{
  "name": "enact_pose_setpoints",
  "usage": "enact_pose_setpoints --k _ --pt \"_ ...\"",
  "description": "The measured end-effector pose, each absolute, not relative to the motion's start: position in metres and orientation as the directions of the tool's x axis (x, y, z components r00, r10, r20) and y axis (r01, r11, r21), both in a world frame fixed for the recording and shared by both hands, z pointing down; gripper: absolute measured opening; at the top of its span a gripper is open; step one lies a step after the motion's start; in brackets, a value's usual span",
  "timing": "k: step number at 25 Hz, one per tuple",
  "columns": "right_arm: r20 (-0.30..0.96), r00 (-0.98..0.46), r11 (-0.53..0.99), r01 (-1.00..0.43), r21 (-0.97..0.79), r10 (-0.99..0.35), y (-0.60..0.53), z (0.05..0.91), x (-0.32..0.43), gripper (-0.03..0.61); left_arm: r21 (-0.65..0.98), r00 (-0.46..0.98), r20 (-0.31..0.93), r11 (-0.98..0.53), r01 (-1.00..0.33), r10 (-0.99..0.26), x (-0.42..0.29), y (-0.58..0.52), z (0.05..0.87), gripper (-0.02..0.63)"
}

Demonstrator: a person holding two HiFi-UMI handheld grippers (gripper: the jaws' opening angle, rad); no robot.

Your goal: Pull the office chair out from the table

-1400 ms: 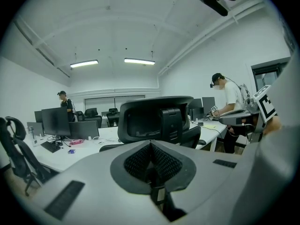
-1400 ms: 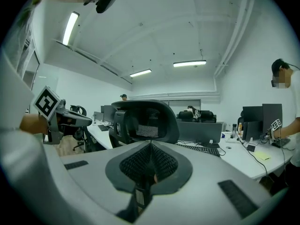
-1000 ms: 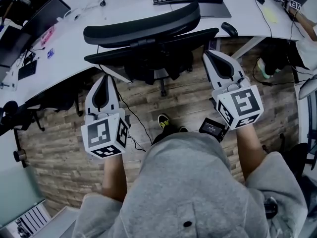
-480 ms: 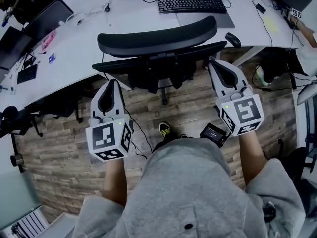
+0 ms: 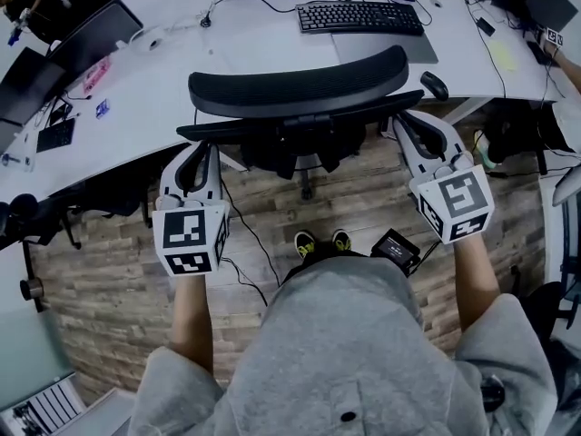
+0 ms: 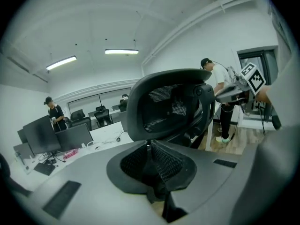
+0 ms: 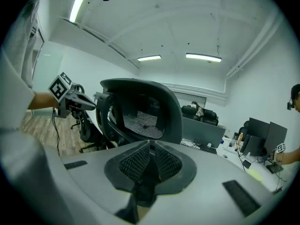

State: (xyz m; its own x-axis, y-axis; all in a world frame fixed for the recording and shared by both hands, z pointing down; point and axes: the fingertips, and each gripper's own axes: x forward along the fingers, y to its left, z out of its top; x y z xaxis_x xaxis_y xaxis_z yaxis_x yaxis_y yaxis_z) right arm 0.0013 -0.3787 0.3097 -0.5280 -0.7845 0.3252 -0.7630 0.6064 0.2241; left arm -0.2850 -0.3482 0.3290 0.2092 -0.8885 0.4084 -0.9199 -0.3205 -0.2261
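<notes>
While the closed, empty left gripper (image 5: 206, 150) and right gripper (image 5: 405, 122) flank the black mesh office chair (image 5: 295, 89) mid-approach, they likely must open to grasp it.

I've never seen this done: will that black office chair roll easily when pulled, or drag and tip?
The office chair probably rolls easily: its base leg stands on smooth wooden floor. Its mesh back looks light, so little force is likely needed; pulled high, it may tilt.

Matt black mesh office chair (image 5: 300, 87), smooth white table (image 5: 154, 80), wood-plank floor (image 5: 118, 280)
</notes>
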Motion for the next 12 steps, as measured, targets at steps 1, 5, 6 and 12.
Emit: enact_pose_setpoints --k 1,5,6,12 --pt "0.337 -0.529 0.613 -0.756 0.229 -0.779 -0.381 0.312 0.004 0.031 -0.255 0.204 0.428 -0.334 -0.907 -0.88 -0.286 -0.35 0.332 0.012" --pt "0.387 -0.542 0.652 -0.715 0.253 -0.746 -0.395 0.319 0.01 0.069 -0.308 0.212 0.524 -0.415 -0.856 -0.825 -0.285 -0.355 0.347 0.048" --pt "0.399 -0.547 0.663 -0.703 0.258 -0.736 -0.398 0.32 0.011 0.111 -0.309 0.218 0.539 -0.432 -0.847 -0.813 -0.284 -0.357 0.349 0.091" --pt "0.485 -0.56 0.732 -0.602 0.32 -0.672 -0.407 0.333 0.011 0.184 -0.38 0.198 0.589 -0.485 -0.788 -0.783 -0.288 -0.366 0.354 0.171"
